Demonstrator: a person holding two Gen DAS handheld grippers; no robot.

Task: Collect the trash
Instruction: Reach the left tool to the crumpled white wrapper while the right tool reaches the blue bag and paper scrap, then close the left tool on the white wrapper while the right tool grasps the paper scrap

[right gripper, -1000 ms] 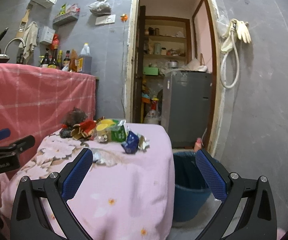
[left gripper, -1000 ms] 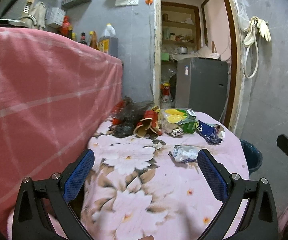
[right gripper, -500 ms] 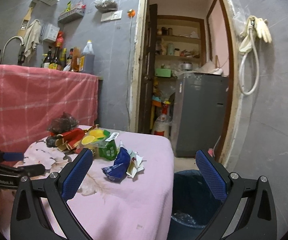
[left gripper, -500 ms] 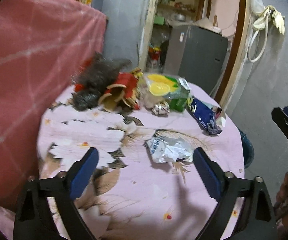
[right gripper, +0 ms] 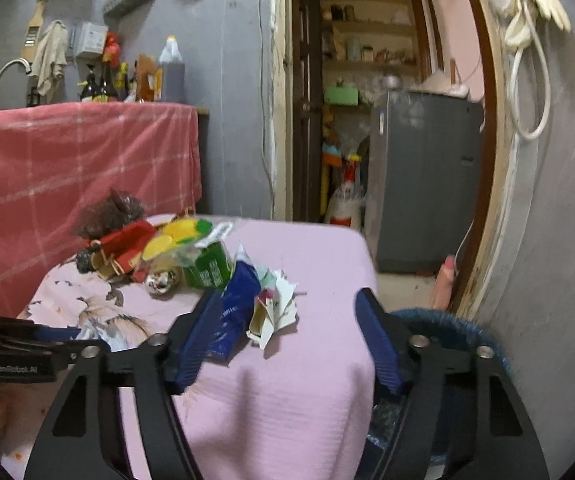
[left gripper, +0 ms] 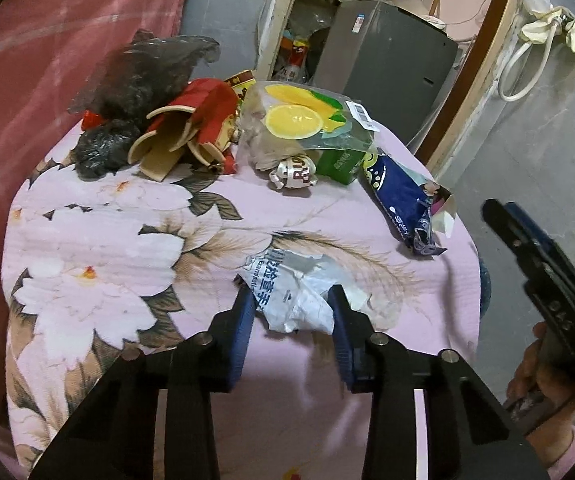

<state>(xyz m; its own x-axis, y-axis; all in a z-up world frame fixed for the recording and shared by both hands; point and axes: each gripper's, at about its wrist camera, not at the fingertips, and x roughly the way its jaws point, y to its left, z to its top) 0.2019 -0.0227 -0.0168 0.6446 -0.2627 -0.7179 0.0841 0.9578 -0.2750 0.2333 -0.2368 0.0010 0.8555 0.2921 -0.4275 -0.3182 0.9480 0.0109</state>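
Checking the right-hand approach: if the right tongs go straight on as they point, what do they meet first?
Probably the dark blue wrapper and torn white carton between the closing right tongs; depth is unclear.

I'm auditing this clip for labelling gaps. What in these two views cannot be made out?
- Blue bin: right wrist view, mostly hidden behind the right gripper and table edge; contents unseen.
- White wrapper: left wrist view, the closing left gripper flanks it; firm pad contact unclear.
- Bottles on the counter: right wrist view, too small and blurred to read.
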